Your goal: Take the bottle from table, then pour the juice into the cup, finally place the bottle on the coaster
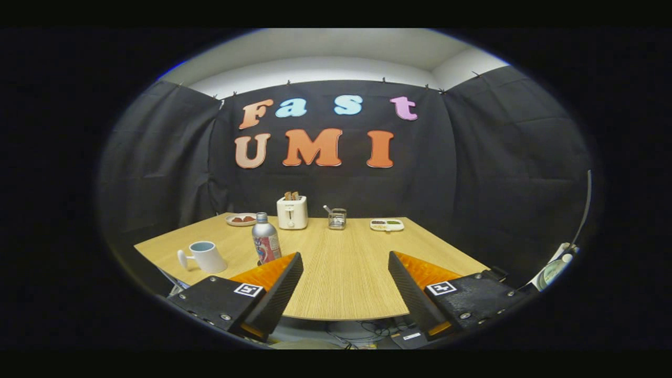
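Observation:
A silver bottle [265, 239] with a coloured label stands upright on the wooden table [346, 273], just beyond the left finger's tip. Left of the bottle stands a white mug [206, 256] with a pale blue inside, its handle pointing left. My gripper [345, 260] hangs over the table's near edge, open, with a wide gap and only bare tabletop between its fingers. The base of the bottle is hidden behind the left finger [278, 278]. No coaster is visible to me.
Along the table's far edge stand a white toaster [292, 211] with bread in it, a small plate [241, 219] with brown food to its left, a clear glass holder [336, 218] and a white divided tray [387, 224]. Cables lie on the floor under the near edge.

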Tool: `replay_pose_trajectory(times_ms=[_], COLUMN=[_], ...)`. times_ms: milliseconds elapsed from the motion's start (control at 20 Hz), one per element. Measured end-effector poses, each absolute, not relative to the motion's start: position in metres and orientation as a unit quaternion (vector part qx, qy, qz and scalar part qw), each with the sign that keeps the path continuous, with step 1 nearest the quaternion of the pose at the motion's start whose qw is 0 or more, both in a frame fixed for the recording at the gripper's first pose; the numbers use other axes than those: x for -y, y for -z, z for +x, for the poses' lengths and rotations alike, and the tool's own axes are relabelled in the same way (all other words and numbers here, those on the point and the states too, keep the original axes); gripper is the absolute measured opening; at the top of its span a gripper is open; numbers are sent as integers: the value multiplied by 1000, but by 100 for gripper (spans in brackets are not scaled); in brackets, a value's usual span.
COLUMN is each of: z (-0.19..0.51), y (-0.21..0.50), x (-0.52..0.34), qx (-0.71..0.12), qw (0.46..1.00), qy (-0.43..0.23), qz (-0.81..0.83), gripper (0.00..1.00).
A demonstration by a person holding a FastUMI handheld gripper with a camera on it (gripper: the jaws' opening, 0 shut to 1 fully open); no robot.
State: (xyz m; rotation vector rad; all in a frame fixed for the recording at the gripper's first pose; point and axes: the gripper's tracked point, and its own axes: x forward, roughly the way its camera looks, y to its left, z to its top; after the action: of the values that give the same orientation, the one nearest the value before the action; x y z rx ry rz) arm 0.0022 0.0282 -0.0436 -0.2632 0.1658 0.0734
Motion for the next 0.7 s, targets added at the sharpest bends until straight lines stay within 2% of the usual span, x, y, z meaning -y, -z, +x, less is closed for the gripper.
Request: replay_pose_trajectory(times_ms=[700], z=[4], y=[42], x=[-18], qx=[-82], qw=[987], qy=[-24], qz=[-137], gripper=[97])
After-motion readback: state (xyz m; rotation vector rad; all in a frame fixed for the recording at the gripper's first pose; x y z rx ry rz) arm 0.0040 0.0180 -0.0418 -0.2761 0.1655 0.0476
